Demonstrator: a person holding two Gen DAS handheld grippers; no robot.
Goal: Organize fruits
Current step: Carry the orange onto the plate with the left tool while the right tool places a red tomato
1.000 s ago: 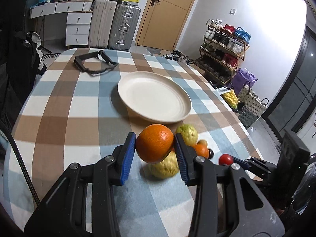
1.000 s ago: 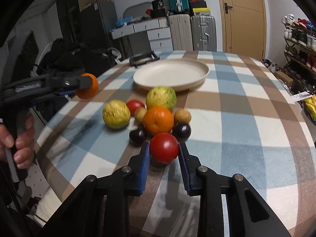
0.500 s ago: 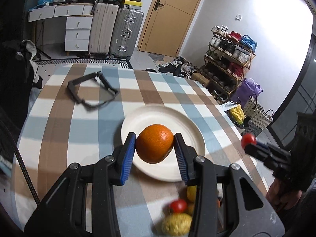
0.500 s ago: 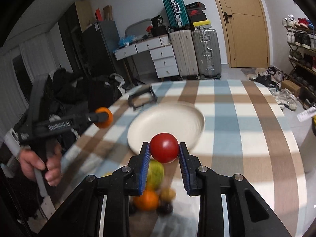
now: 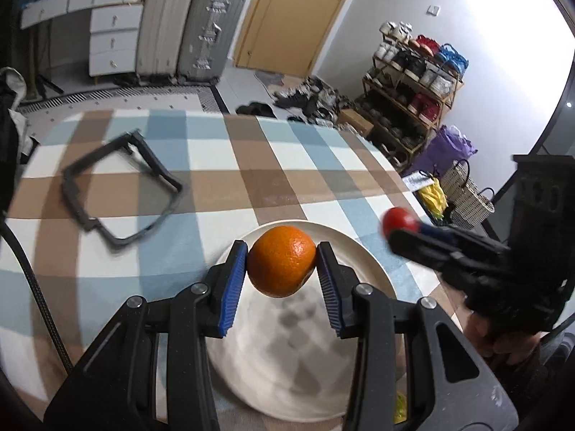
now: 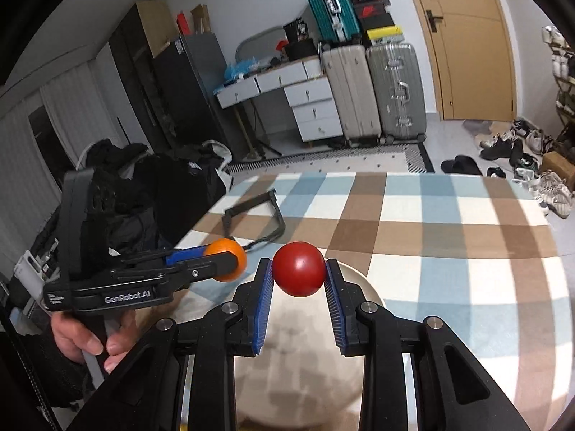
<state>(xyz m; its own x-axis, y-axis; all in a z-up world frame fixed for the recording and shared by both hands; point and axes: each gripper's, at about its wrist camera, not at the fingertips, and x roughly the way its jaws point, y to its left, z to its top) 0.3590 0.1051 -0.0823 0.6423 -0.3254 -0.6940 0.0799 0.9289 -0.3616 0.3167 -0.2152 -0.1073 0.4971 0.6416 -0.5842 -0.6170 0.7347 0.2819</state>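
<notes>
My left gripper [image 5: 282, 265] is shut on an orange [image 5: 281, 260] and holds it above the cream plate [image 5: 294, 359]. My right gripper [image 6: 298, 274] is shut on a red tomato [image 6: 299, 268] and holds it above the same plate [image 6: 298, 370], to the right of the left gripper. The tomato [image 5: 397, 221] and right gripper also show at the right of the left wrist view. The orange [image 6: 226, 259] shows at the left of the right wrist view. The plate holds no fruit. The other fruits are mostly hidden below the grippers.
A black frame-like object [image 5: 118, 186] lies on the checked tablecloth [image 5: 273, 172] beyond the plate, far left. A bit of yellow fruit [image 5: 399, 407] peeks by the plate's near edge. Suitcases, drawers and a shoe rack stand beyond the table.
Both grippers lifted their fruit off the table and carried it away from the fruit pile to above the plate. The pile has dropped out of view.
</notes>
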